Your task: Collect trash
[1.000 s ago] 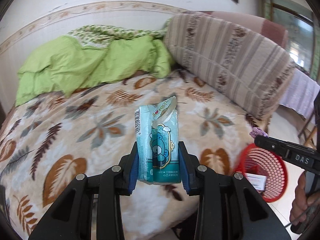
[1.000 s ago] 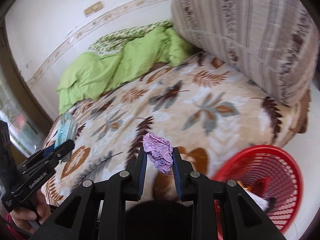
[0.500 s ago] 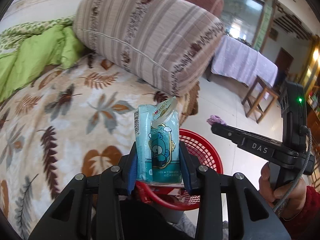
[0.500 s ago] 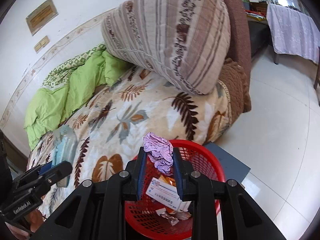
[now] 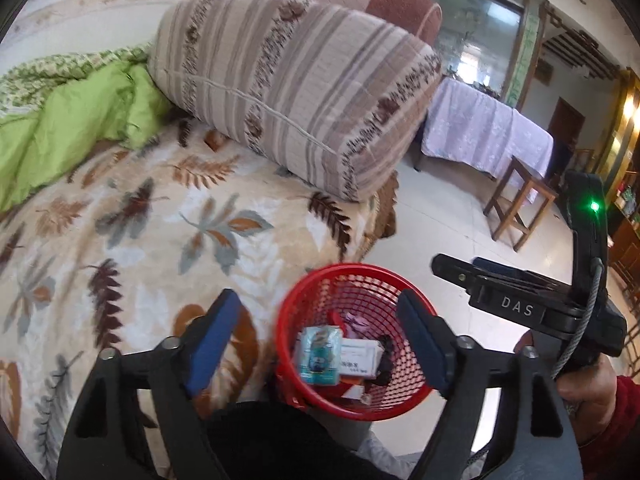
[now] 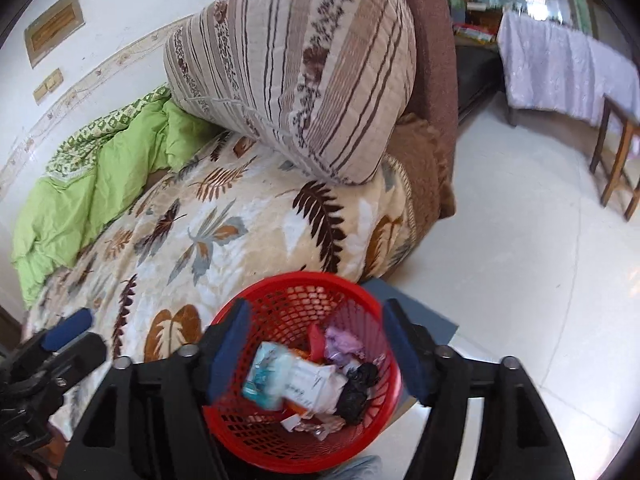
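Taking the red basket [image 6: 304, 380] as the landmark and reading across from its left: the floral blanket on the bed [image 6: 240, 232] lies to the left and beyond, with a green quilt [image 6: 92, 184] far back and a striped bolster [image 6: 296, 68] behind the basket. The basket itself stands on the floor, just beside the bed's edge.

The left gripper [image 5: 320, 344] hangs over the basket, its jaws opening, with nothing between the blue pads. The right gripper [image 6: 316, 348] is likewise above the basket with its jaws opening and nothing between them.

Inside the basket, at its left, lies the teal tissue pack [image 6: 266, 376], resting partly on a white carton [image 6: 312, 384]. Toward the right of the basket sit a purple crumpled wad [image 6: 344, 346] and a dark crumpled lump [image 6: 358, 388].

The trash looks light and soft. The tissue pack is a slick plastic wrapper around a squashy filling, so I would judge a pinch across its narrower faces best, firm enough that the film does not slide. The purple wad is thin and crushable; any pinch through its bulk should hold, and nothing here seems fragile. The basket is stiff mesh plastic, light, and could tip if nudged at the rim.

No further litter shows on the visible blanket, though parts of the bed are out of view.
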Demonstrator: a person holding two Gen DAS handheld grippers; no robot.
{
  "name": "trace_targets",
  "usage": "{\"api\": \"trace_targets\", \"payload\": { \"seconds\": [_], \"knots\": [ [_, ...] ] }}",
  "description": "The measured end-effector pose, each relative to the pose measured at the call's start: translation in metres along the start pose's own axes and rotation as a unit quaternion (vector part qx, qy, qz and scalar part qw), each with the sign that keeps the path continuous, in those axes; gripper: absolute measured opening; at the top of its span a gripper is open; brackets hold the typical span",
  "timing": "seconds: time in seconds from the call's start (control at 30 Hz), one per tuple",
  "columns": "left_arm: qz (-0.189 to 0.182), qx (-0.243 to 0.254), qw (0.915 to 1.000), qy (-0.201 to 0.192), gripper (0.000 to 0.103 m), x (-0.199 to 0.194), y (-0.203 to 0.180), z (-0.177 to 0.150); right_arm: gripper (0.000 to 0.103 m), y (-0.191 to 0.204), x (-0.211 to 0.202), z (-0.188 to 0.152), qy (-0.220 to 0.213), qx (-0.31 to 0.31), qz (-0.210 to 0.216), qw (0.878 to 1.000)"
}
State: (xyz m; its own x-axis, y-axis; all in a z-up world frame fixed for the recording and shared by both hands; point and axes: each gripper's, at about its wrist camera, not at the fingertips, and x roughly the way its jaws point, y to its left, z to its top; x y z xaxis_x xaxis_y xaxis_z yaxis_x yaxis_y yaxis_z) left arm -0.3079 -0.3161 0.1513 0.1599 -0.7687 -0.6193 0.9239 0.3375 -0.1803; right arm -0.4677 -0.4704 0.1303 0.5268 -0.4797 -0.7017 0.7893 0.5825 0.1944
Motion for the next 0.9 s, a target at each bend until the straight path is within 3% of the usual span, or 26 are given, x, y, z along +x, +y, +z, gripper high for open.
{"api": "trace_targets", "payload": {
  "seconds": [0.13, 0.27, 0.33, 0.47, 0.6, 0.77, 0.9],
  "knots": [
    [0.046, -0.006, 0.9983, -0.036, 0.1, -0.034, 0.022, -0.009, 0.085, 0.033, -0.02, -0.009, -0.039, -0.039, -0.063, 0.996],
    [0.118, -0.008, 0.9917, -0.05, 0.103, -0.061, 0.046, -0.025, 0.102, 0.07, -0.041, -0.035, -0.1, -0.043, -0.109, 0.988],
    [0.16, -0.007, 0.9857, -0.054, 0.103, -0.074, 0.058, -0.036, 0.102, 0.085, -0.047, -0.047, -0.118, -0.059, -0.106, 0.986],
    [0.228, -0.016, 0.9717, -0.06, 0.103, -0.094, 0.078, -0.057, 0.102, 0.107, -0.045, -0.056, -0.102, -0.099, -0.092, 0.986],
    [0.256, -0.013, 0.9653, -0.048, 0.103, -0.103, 0.089, -0.067, 0.102, 0.115, -0.045, -0.058, -0.097, -0.103, -0.088, 0.986],
    [0.309, 0.016, 0.9501, -0.038, 0.103, -0.101, 0.088, -0.072, 0.102, 0.124, -0.045, -0.062, -0.099, -0.12, -0.089, 0.984],
    [0.299, 0.009, 0.9533, -0.04, 0.103, -0.1, 0.089, -0.072, 0.102, 0.124, -0.042, -0.063, -0.094, -0.119, -0.091, 0.984]
  ]
}}
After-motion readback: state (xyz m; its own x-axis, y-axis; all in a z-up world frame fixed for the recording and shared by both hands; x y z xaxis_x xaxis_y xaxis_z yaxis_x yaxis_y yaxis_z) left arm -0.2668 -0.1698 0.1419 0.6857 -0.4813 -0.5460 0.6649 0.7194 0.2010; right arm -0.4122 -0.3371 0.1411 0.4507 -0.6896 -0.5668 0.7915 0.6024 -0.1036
